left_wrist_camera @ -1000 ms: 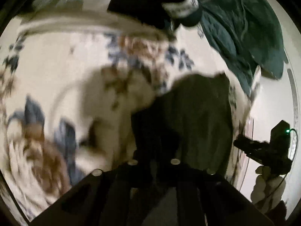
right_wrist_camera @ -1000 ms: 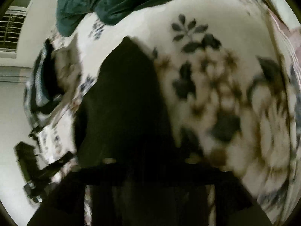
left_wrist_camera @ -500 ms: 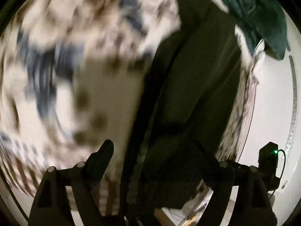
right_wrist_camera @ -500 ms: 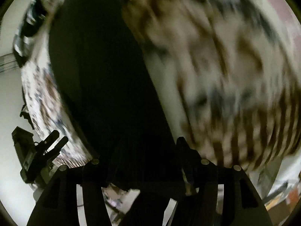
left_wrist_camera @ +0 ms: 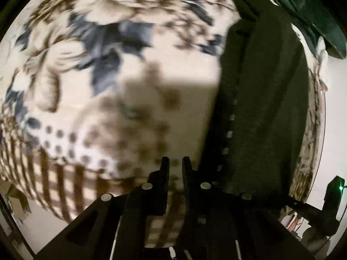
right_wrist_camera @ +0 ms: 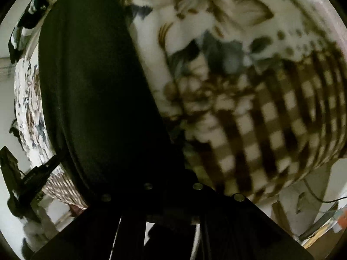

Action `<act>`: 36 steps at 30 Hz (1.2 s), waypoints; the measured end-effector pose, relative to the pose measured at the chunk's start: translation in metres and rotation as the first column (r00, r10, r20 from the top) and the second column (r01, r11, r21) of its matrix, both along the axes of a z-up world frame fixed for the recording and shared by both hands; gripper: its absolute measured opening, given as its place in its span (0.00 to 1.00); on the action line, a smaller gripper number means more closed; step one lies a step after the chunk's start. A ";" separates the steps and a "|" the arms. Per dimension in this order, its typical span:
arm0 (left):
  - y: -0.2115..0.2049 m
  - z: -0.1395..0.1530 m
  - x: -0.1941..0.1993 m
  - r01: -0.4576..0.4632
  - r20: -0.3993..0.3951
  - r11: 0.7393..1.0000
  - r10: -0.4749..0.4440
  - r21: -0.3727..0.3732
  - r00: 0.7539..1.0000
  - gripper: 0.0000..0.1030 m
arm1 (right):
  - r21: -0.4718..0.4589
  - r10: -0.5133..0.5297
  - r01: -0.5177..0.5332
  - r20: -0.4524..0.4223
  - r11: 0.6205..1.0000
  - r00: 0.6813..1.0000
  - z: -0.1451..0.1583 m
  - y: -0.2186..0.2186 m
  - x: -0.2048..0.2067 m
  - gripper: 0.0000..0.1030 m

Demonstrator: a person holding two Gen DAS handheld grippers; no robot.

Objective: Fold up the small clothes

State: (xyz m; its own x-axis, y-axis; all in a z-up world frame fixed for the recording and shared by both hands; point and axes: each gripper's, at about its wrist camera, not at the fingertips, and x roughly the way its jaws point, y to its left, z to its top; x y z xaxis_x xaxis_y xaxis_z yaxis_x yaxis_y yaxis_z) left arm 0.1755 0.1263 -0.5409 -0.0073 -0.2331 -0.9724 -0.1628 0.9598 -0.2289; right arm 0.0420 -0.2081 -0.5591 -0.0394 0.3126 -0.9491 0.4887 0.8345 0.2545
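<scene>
A dark, nearly black garment [left_wrist_camera: 264, 108] lies flat as a long strip on the floral bedspread [left_wrist_camera: 130, 54]. In the left wrist view it runs down the right side, its edge marked by pale stitches. My left gripper [left_wrist_camera: 175, 166] hovers just left of that edge, shut, with only bedspread showing in the thin slit between its fingers. In the right wrist view the garment [right_wrist_camera: 91, 86] fills the left half. My right gripper [right_wrist_camera: 171, 173] sits at its near right edge, shut. Black fingers on black cloth hide whether any fabric is pinched.
A dark green cloth [left_wrist_camera: 314, 10] is bunched at the far end of the bed. A black-and-white striped garment [right_wrist_camera: 28, 21] lies at the far left corner. The bed's checked border [right_wrist_camera: 271, 119] drops off close below both grippers to a pale floor with clutter [right_wrist_camera: 325, 216].
Both grippers swept along the garment toward the near checked border of the bed. Their jaws stood open half a second ago and are now shut.
</scene>
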 end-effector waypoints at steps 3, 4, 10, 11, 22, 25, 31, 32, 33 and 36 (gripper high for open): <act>0.010 0.002 -0.006 -0.033 -0.032 0.994 0.030 -0.103 0.999 0.11 | 0.042 0.005 -0.004 -0.026 0.999 1.000 -0.003 -0.011 -0.006 0.06; 0.009 0.000 -0.010 -0.044 -0.056 0.987 0.036 -0.155 0.998 0.13 | 0.084 -0.012 0.016 -0.042 0.996 0.999 -0.006 -0.015 -0.010 0.07; -0.022 -0.018 -0.041 -0.012 -0.113 0.968 -0.017 -0.251 0.993 0.63 | 0.229 -0.011 0.031 -0.091 0.973 0.996 -0.019 -0.018 -0.043 0.46; -0.032 -0.021 -0.041 0.012 -0.102 0.973 -0.037 -0.231 0.994 0.63 | 0.243 -0.005 0.030 -0.102 0.970 0.995 -0.022 -0.016 -0.050 0.46; 0.005 0.003 -0.052 -0.135 -0.021 0.981 0.134 -0.141 0.991 0.05 | 0.080 0.034 -0.031 -0.042 0.996 0.999 0.007 0.013 -0.084 0.06; 0.003 -0.010 -0.049 -0.104 -0.037 0.989 0.100 -0.107 0.994 0.04 | 0.063 0.041 -0.037 -0.067 0.997 0.997 0.006 0.017 -0.086 0.06; 0.006 -0.023 -0.051 -0.113 -0.073 0.976 0.101 -0.184 0.992 0.06 | 0.131 0.023 -0.006 -0.126 0.991 0.992 -0.023 0.019 -0.077 0.06; 0.006 -0.020 -0.049 -0.113 -0.075 0.969 0.099 -0.220 0.992 0.06 | 0.158 0.021 0.000 -0.127 0.987 0.992 -0.022 0.016 -0.076 0.13; 0.006 -0.021 -0.046 -0.107 -0.084 0.964 0.089 -0.243 0.993 0.07 | 0.176 0.016 0.007 -0.126 0.984 0.992 -0.020 0.013 -0.075 0.17; 0.011 -0.031 -0.041 -0.089 -0.110 0.958 0.061 -0.272 0.992 0.33 | 0.186 -0.012 0.034 -0.118 0.982 0.993 -0.018 -0.001 -0.076 0.41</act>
